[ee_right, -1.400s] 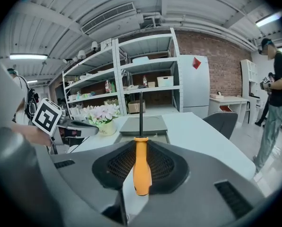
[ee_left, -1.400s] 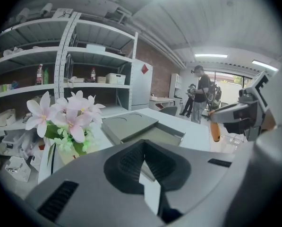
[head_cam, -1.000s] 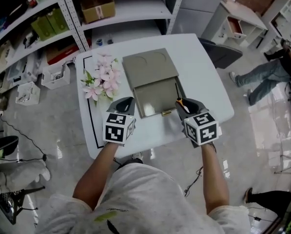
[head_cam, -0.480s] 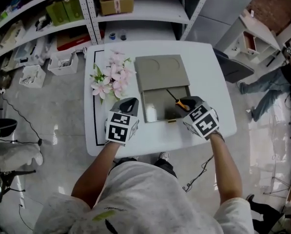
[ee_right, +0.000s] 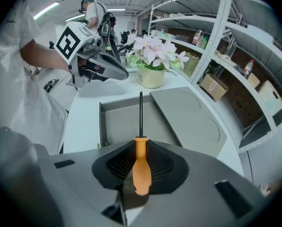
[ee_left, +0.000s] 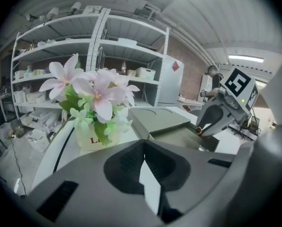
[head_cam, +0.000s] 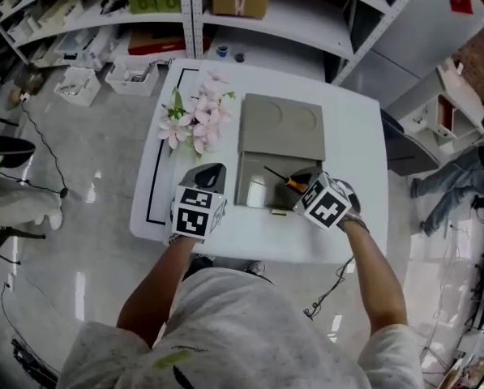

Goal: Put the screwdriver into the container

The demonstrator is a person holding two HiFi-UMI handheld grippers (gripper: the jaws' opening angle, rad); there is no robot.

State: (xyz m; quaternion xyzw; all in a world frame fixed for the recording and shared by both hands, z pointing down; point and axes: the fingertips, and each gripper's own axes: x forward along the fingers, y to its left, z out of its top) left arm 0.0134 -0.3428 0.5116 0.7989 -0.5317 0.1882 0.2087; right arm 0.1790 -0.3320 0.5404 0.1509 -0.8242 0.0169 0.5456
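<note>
My right gripper (head_cam: 302,184) is shut on the orange handle of the screwdriver (ee_right: 141,167). Its thin black shaft (head_cam: 274,173) points out over the open tray of the grey container (head_cam: 258,177), above the tray floor. The container's flat lid (head_cam: 280,124) lies open behind the tray. In the right gripper view the tray (ee_right: 124,122) lies straight ahead under the shaft tip. My left gripper (head_cam: 209,172) hovers just left of the tray, jaws together and holding nothing. The left gripper view shows the right gripper (ee_left: 211,122) over the container (ee_left: 176,129).
A pot of pink and white flowers (head_cam: 197,120) stands on the white table (head_cam: 351,148) left of the lid, close to my left gripper. Metal shelves (head_cam: 185,6) with boxes run behind the table. A black line (head_cam: 154,177) marks the table's left side.
My right gripper has carried the screwdriver leftward from beside the container's right edge to over the open tray. The left gripper has stayed by the tray's left side.
</note>
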